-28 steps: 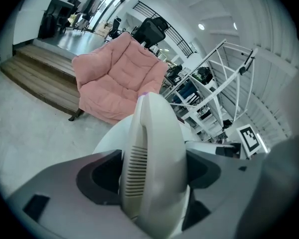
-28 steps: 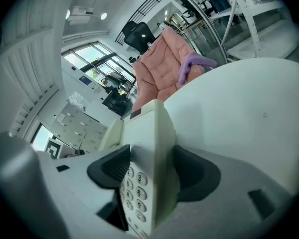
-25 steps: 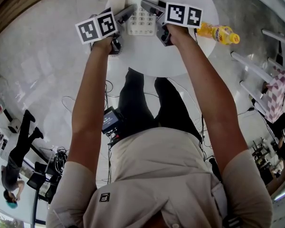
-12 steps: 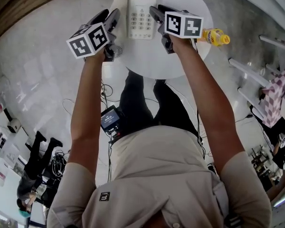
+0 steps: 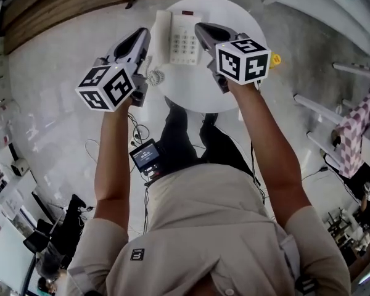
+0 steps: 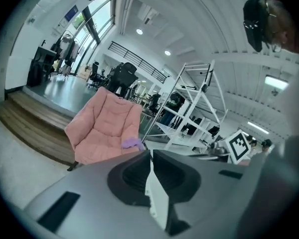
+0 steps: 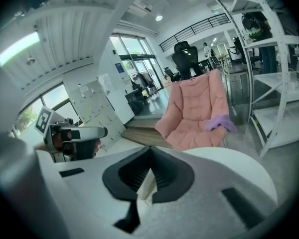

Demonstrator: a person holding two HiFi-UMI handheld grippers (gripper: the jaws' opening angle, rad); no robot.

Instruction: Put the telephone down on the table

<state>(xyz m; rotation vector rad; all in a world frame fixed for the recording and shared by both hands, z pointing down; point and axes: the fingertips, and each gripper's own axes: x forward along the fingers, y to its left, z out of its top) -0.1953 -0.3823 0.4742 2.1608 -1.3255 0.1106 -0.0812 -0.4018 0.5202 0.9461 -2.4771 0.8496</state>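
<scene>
**A:** Head view first: what is the biggest thing there?
**B:** The round white table (image 5: 194, 90). The telephone (image 5: 185, 39) lies flat on it, toward the far edge.
**A:** And the tongs?
**B:** The left gripper (image 5: 143, 36) and right gripper (image 5: 200, 28) are held up on either side, clear of the telephone. Both have just closed. Each gripper view shows its jaws pressed together with nothing between them.
**A:** Any smaller bits?
**B:** The handset (image 5: 162, 28) rests along the telephone's left side, and the coiled cord (image 5: 154, 77) lies by the table's rim.
</scene>
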